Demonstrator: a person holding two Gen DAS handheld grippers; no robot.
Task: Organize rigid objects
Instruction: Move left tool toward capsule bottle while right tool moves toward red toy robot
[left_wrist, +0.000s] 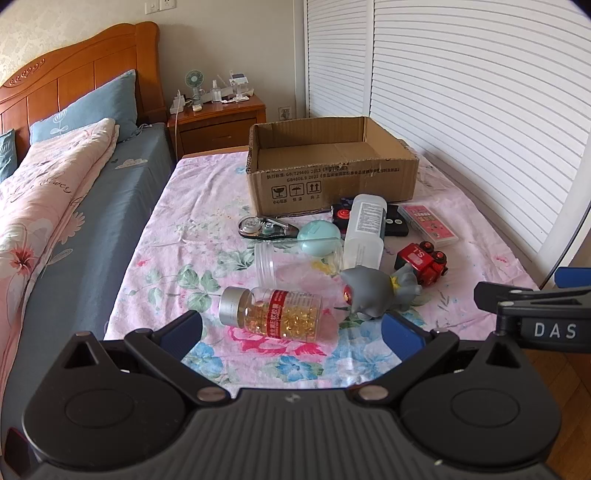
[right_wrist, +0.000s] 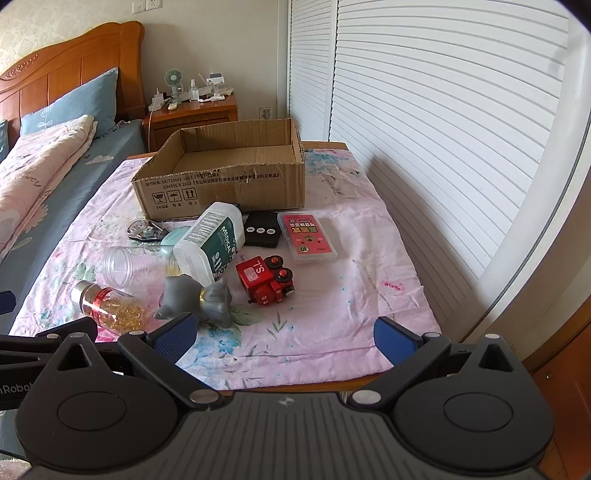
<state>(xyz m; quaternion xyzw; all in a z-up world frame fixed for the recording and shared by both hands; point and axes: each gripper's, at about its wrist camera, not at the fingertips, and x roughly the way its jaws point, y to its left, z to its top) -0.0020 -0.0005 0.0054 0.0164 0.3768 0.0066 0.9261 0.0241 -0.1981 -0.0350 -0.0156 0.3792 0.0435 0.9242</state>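
An open cardboard box stands at the back of a floral-clothed table. In front lie a capsule bottle, a grey toy figure, a red toy train, a white medical bottle, a clear jar, a teal case, a tape dispenser, a black remote and a pink card box. My left gripper is open just before the capsule bottle. My right gripper is open, near the table's front edge.
A bed with a pink quilt runs along the left. A wooden nightstand with small items stands behind the table. White louvred doors close off the right side. The table's front edge is close below the right gripper.
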